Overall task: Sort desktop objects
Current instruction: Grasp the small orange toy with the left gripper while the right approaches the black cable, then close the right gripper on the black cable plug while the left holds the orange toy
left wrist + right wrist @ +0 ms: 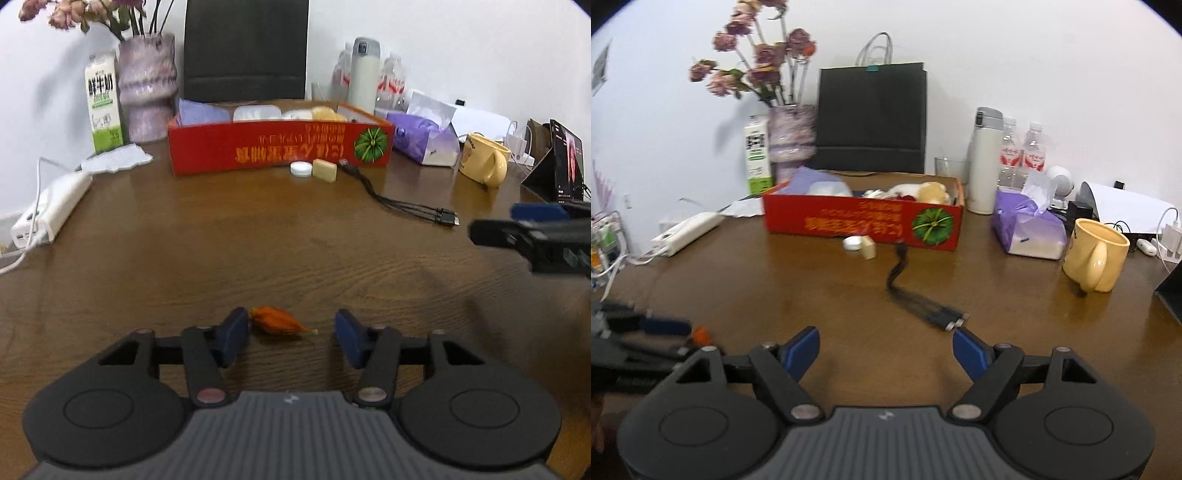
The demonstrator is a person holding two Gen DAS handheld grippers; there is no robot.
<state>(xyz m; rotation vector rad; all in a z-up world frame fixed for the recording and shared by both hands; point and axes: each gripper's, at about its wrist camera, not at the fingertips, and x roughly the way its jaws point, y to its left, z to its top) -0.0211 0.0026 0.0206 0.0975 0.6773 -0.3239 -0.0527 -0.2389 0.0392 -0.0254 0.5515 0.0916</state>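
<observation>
Left wrist: brown wooden desk (258, 236), white wall (443, 44) behind.

Colours on the desk
Red box (258, 151) with green pumpkin print, yellow mug (482, 160), purple tissue pack (424, 138), orange pod (277, 320), brown woodgrain table (258, 240).

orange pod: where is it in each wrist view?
Left wrist: orange pod lies low centre on the table, between the open left claw fingers, nearer the left one.
Right wrist: pod at the lower left, beside the left claw's blue finger.
Shared landmark: red box at the back.
</observation>
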